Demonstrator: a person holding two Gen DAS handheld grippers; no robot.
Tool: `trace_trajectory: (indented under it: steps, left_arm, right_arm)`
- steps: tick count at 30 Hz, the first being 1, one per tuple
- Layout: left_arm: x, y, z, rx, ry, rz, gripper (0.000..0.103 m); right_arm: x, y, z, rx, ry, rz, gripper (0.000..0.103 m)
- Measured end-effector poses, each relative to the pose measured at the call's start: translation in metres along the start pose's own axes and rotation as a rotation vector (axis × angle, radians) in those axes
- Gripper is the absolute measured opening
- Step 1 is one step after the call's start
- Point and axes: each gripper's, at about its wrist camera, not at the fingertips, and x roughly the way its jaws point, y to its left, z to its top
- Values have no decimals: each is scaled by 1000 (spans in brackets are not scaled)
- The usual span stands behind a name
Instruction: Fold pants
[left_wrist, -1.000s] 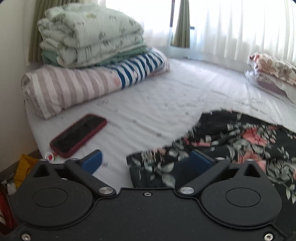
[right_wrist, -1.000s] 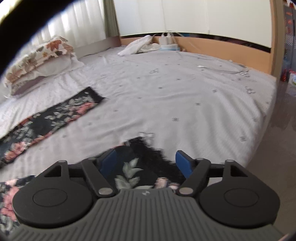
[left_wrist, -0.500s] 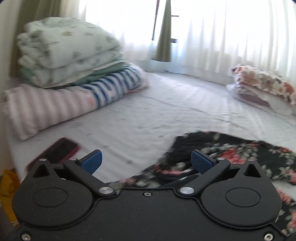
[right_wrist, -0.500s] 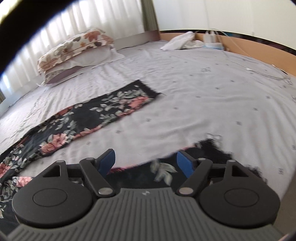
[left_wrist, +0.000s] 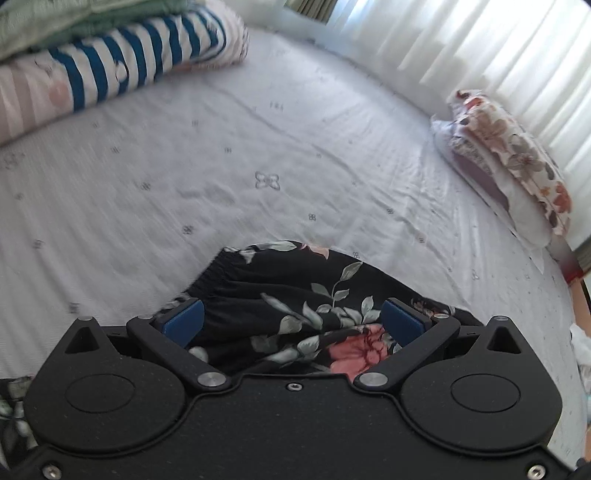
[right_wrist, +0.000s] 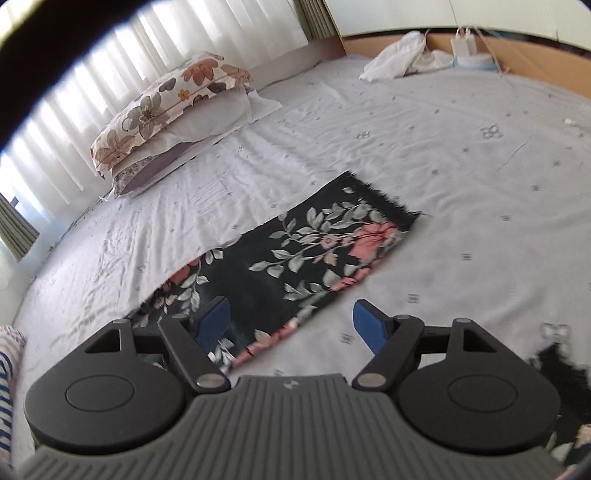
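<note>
The black floral pants (left_wrist: 295, 295) lie on the white bed sheet (left_wrist: 258, 147). In the left wrist view the elastic waistband bulges up between my left gripper's (left_wrist: 293, 319) blue pads, which stand wide apart over it. In the right wrist view one pant leg (right_wrist: 314, 243) stretches flat away from me, its frayed hem at the far end. My right gripper (right_wrist: 291, 325) is open just above the near part of that leg. The other leg's hem (right_wrist: 557, 369) shows at the lower right.
A striped rolled blanket (left_wrist: 110, 70) with folded bedding on it lies at the far left. Floral pillows (left_wrist: 509, 155) (right_wrist: 166, 107) sit by the curtained window. A white cloth (right_wrist: 399, 55) and a charger lie near the wooden bed frame.
Both grippers have swung toward the middle of the bed. The left one now hovers over the waistband; the phone has left its view. The right one left the near hem and faces the far leg.
</note>
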Motion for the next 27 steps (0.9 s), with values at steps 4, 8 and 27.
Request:
trace_trajectory:
  steps: [4,8,27]
  left_arm:
    - [52,-10,20,-83,38,60,103]
    - [92,-15,35,-139,19,32,103]
    - [185,-34,35,-235,31,178,102]
  right_arm:
    - [33,14,14,29,37,-2,85]
    - [73,38,24,25,41,-34,85]
    - [145,76,9,-33,79,-42,85]
